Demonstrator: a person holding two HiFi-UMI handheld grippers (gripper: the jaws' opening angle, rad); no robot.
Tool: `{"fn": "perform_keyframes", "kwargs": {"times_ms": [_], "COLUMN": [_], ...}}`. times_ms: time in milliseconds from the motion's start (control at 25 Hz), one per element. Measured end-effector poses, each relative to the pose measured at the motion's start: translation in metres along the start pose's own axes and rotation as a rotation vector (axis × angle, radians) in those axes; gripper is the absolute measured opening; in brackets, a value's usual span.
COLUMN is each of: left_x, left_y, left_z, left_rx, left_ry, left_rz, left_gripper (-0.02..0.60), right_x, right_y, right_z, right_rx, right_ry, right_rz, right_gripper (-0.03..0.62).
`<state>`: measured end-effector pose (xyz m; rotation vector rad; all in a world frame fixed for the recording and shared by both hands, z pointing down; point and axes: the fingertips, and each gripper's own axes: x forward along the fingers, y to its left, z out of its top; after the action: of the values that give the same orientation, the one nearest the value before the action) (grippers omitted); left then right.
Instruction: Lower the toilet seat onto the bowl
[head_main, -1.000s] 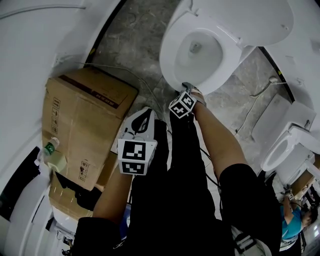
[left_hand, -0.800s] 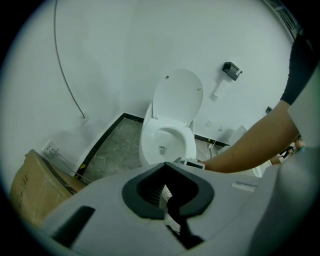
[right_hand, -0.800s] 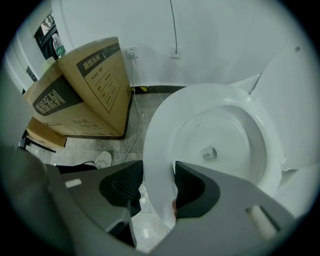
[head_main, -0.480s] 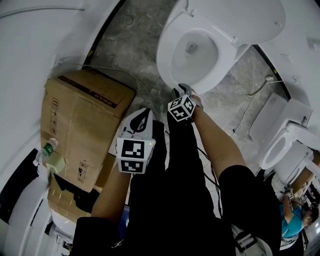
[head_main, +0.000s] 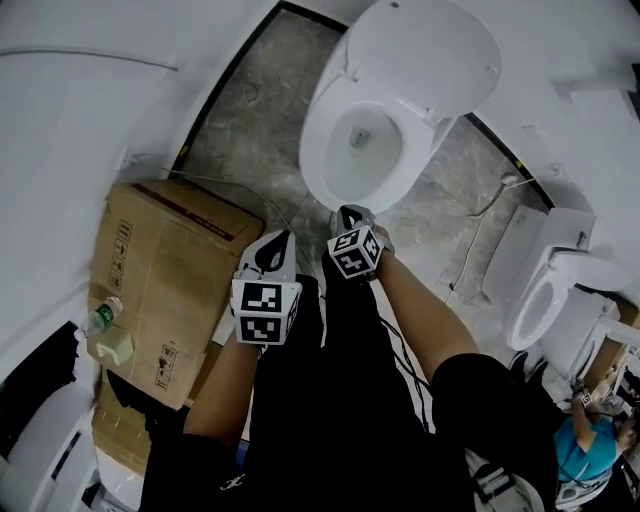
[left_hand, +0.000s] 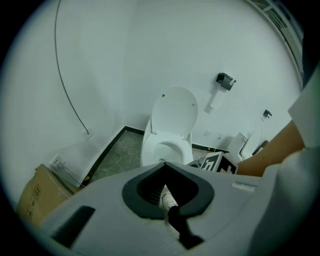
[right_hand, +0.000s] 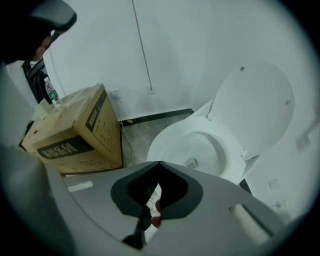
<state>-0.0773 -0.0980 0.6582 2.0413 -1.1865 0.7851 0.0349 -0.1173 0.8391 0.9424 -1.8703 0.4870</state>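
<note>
Pulled the right gripper (head_main: 349, 214) a little back from the front edge of the bowl (head_main: 318, 175) since one second ago, and brought it closer beside the left gripper (head_main: 280, 237). Holding both in front of the toilet, above the black trousers (head_main: 340, 400), near the bowl but not touching it. With jaws of the left gripper fully together, gripping nothing; same for the right gripper, also closed and empty. Not yet lowered the toilet seat lid (head_main: 430, 50): standing upright behind the bowl, close against the white wall, with the bowl open below it. At left of the toilet, on the grey stone floor (head_main: 240, 110), a cardboard box (head_main: 165, 270), with a small bottle (head_main: 100, 318) at its corner. At right, well apart, a second toilet (head_main: 545, 300)
</note>
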Motion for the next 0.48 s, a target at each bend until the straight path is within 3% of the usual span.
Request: {"fn": "perform_keyframes", "kwargs": {"times_ms": [480], "left_x": [-0.069], "left_y": [-0.024], "left_z": [0.071], "left_rx": [0.007], "left_ry": [-0.170], "left_rz": [-0.005], "left_gripper": [0.008], "right_x": [-0.168], "right_y": [-0.013], "right_z": [0.094], "right_rx": [0.180], "right_ry": [-0.295], "right_rz": [-0.115], "right_gripper": [0.008]}}
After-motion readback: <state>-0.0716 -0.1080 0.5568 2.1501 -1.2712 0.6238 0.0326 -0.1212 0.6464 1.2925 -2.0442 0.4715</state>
